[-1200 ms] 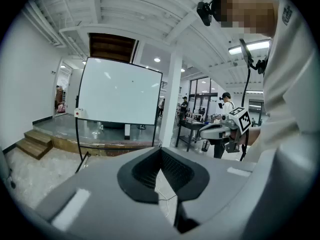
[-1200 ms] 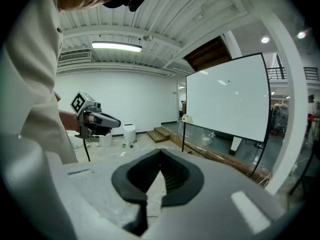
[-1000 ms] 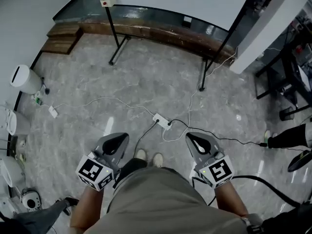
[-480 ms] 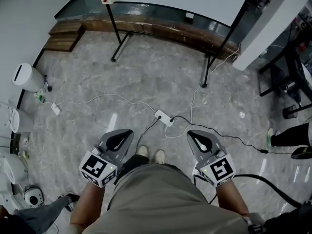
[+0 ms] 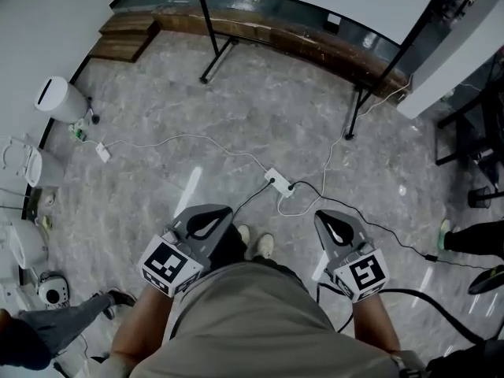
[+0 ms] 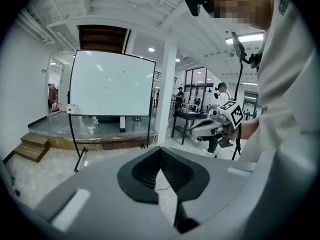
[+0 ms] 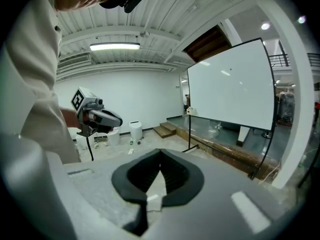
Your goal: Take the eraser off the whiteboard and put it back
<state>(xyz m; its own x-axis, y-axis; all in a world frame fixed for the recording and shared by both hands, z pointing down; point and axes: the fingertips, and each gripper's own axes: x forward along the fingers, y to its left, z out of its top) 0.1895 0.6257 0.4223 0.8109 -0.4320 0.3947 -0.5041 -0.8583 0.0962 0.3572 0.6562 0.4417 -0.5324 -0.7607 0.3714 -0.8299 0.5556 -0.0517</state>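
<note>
Standing on a glossy grey marbled floor (image 5: 236, 124), a person holds a gripper in each hand, seen from above. At far left, rounded white bins (image 5: 57, 99) line the wall, with a dark wooden step (image 5: 126, 38) beyond them. The left gripper (image 5: 214, 217) is smooth grey plastic with a square-marked cube. Its ribbed black fingers (image 6: 142, 171) are closed tip to tip on nothing.

Ahead, well apart from both grippers, the whiteboard (image 6: 111, 84) stands on thin black legs in front of a raised platform (image 5: 299, 42) with a worn wood edge. The eraser (image 6: 71, 108), a small white block with a red spot, sits at the board's lower left corner, against the black pole.

Open floor lies between the person and the board, crossed by thin white and black cords that meet at a white power strip (image 5: 277, 182). The right gripper (image 5: 332, 223) matches the left, and its fingers (image 7: 137, 176) are shut and empty. At far right, another person's leg (image 5: 476, 239) reaches in at the edge.
</note>
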